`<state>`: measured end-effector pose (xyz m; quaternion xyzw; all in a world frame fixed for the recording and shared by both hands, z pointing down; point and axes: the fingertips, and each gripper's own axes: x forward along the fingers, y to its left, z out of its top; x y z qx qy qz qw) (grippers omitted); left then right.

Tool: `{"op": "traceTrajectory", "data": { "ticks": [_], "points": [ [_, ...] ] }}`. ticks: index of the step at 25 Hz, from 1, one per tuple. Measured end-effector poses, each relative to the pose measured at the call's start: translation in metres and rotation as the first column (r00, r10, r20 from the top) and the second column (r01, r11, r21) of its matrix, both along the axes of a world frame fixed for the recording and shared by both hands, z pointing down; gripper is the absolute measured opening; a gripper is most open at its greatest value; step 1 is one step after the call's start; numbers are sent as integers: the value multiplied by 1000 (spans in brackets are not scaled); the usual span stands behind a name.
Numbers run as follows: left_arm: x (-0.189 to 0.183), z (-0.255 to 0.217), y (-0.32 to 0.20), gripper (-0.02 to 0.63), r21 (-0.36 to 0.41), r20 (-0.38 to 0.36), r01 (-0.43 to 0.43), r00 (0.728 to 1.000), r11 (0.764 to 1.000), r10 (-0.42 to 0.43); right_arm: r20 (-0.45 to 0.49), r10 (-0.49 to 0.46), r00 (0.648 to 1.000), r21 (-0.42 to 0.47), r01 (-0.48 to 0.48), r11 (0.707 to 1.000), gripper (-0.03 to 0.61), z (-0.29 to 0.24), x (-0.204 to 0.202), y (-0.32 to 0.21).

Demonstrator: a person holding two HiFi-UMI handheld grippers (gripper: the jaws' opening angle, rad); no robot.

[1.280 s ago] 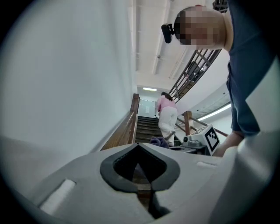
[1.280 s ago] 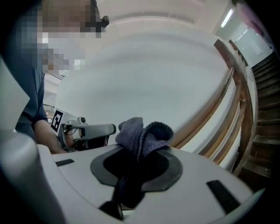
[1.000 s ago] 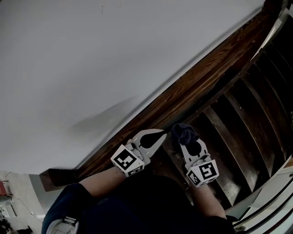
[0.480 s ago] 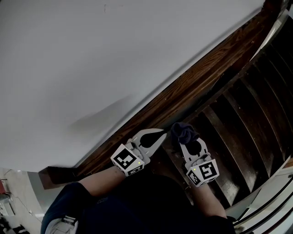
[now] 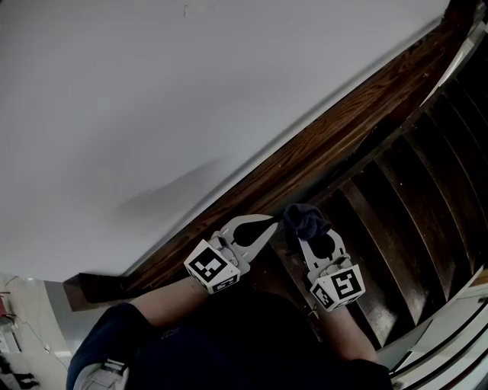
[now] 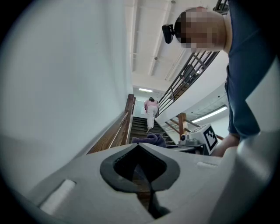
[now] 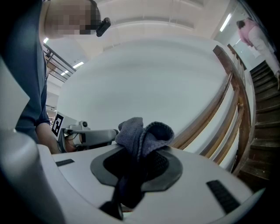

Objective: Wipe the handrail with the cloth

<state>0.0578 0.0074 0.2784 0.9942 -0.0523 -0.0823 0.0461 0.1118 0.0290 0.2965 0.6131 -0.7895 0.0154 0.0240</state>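
Dark wooden stairs [image 5: 396, 221] beside white wall [image 5: 152, 91] (person in pink [image 6: 151, 113] far up)

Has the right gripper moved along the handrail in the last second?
No. The right gripper, shut on the cloth, sits at the same spot beside the handrail.

Very little moved. The head camera drifted over that second. The small dark speck [image 5: 184, 10] on the white wall [image 5: 152, 99] slid rightward along the top edge. The dark end block [image 5: 76, 288] at the foot of the wooden band [image 5: 328, 141] crept left and a little upward. The white railing [image 5: 450, 335] at the lower right sank toward the corner, so less of it showed. The cloth [image 5: 305, 219] seemed to edge a touch up toward the wooden band. That shift was so slight in the dim picture that it may only have been the camera's own drift.
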Motion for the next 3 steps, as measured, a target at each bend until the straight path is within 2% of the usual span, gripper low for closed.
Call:
{"op": "traceTrajectory", "data": {
  "ticks": [3],
  "points": [
    [-2, 0, 0, 5, 0, -3, 2, 1000, 1000, -2, -3, -3, 1000, 0, 3, 1000, 95, -1, -2, 0]
  ]
}}
